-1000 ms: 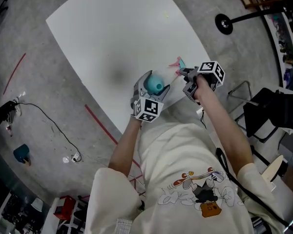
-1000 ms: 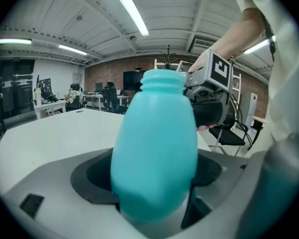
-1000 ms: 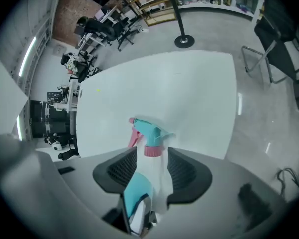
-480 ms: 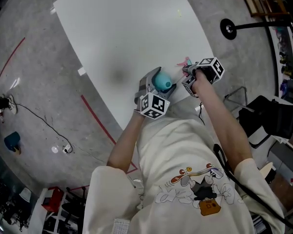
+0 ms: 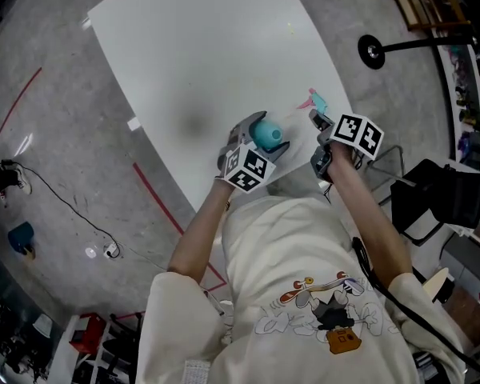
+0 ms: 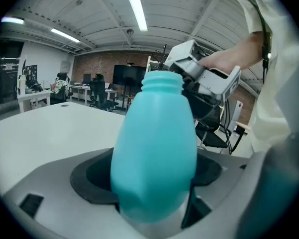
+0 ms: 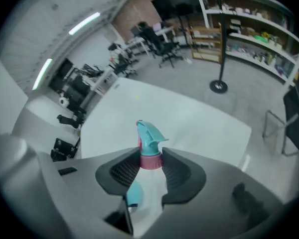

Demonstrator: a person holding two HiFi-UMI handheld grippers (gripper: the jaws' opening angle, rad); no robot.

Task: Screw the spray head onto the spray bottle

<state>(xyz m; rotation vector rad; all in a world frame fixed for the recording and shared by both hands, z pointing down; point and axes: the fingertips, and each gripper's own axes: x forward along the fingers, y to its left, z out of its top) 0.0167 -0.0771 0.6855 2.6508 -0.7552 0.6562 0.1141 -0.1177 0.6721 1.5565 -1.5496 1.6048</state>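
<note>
Left gripper (image 5: 254, 138) clamps the bottle (image 6: 154, 148), neck bare. Right gripper (image 7: 150, 171) jaws, just closing, pinch the head (image 7: 149, 141), apparently at its collar.

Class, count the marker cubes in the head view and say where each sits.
2. One cube is on the left gripper, which holds the bottle; the other cube is on the right gripper, whose jaws have just been closing on the spray head. None seems hidden.

The right tool (image 7: 150, 162), its jaws just now closing further on the spray head (image 7: 149, 138) between them, has rolled over and drawn a little farther to the right of the spray bottle (image 5: 266, 132).
</note>
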